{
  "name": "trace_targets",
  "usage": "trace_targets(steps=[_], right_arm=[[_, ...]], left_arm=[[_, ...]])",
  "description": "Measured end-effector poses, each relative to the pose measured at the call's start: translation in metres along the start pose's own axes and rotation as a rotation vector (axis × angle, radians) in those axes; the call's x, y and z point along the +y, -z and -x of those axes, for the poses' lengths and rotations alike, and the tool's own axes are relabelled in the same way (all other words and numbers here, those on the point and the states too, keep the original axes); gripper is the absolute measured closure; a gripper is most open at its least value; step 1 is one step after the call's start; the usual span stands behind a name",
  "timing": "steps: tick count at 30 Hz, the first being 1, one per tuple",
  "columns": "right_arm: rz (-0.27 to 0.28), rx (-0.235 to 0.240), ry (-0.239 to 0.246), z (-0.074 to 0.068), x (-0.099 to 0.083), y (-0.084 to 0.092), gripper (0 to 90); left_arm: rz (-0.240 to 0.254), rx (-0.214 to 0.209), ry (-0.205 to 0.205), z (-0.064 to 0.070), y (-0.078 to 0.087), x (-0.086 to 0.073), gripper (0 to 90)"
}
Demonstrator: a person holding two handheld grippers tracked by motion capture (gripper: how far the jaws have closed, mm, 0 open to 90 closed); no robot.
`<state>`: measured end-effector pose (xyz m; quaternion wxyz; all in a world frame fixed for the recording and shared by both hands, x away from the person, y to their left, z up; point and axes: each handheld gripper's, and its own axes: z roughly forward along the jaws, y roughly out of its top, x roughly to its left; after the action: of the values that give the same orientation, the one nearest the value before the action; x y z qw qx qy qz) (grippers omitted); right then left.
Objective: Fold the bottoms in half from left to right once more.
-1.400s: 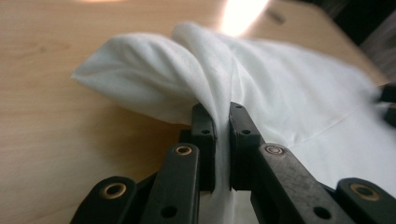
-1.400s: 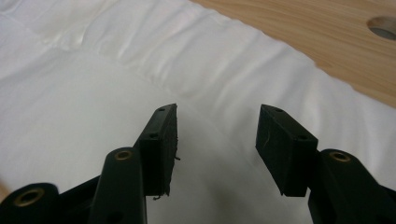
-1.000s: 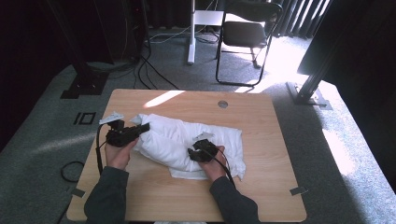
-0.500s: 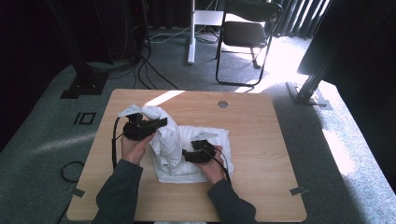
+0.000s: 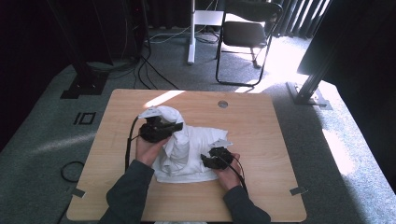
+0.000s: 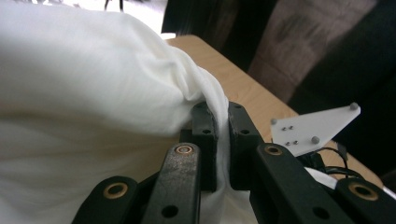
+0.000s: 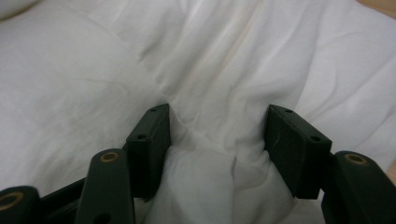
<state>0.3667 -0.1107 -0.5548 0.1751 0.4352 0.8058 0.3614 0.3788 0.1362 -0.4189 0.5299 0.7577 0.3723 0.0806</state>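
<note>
Overhead, a white cloth (image 5: 189, 151) lies bunched on the middle of the desk (image 5: 261, 140), one fold raised toward the left gripper (image 5: 173, 127); the right gripper (image 5: 209, 160) rests on the cloth's near right part. Along the left gripper (image 6: 223, 123), both jaws are pinched together on a thin fold of cloth (image 6: 93, 93) — fabric billows up to the left. Along the right gripper (image 7: 217, 140), the jaws stand apart, having just been opening, with a rumpled ridge of cloth (image 7: 233, 56) between them — the pads seem not to press it.
</note>
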Motion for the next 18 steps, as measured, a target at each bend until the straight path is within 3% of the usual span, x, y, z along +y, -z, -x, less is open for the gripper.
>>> trace_targets(steps=[3, 6, 10, 13, 15, 18], right_arm=[[0.008, 0.084, -0.001, 0.000, 0.001, 0.000, 38.1], [0.073, 0.116, -0.018, 0.011, -0.001, 0.017, 36.7], [0.133, 0.057, -0.068, 0.039, -0.009, 0.044, 38.0], [0.111, 0.017, -0.147, 0.064, -0.019, 0.053, 39.4], [0.079, -0.002, -0.151, 0.071, -0.027, 0.052, 39.4], [0.032, -0.006, -0.112, 0.067, -0.034, 0.046, 38.2]], left_arm=[[-0.035, -0.010, -0.010, 0.006, -0.018, -0.004, 85.2], [-0.071, -0.025, -0.015, 0.010, -0.032, -0.009, 85.2], [-0.126, -0.025, -0.057, 0.021, -0.051, -0.017, 85.0], [-0.160, -0.033, -0.078, 0.027, -0.066, -0.024, 84.9], [-0.175, -0.041, -0.084, 0.030, -0.075, -0.028, 84.9], [-0.199, -0.044, -0.100, 0.032, -0.084, -0.033, 84.9]])
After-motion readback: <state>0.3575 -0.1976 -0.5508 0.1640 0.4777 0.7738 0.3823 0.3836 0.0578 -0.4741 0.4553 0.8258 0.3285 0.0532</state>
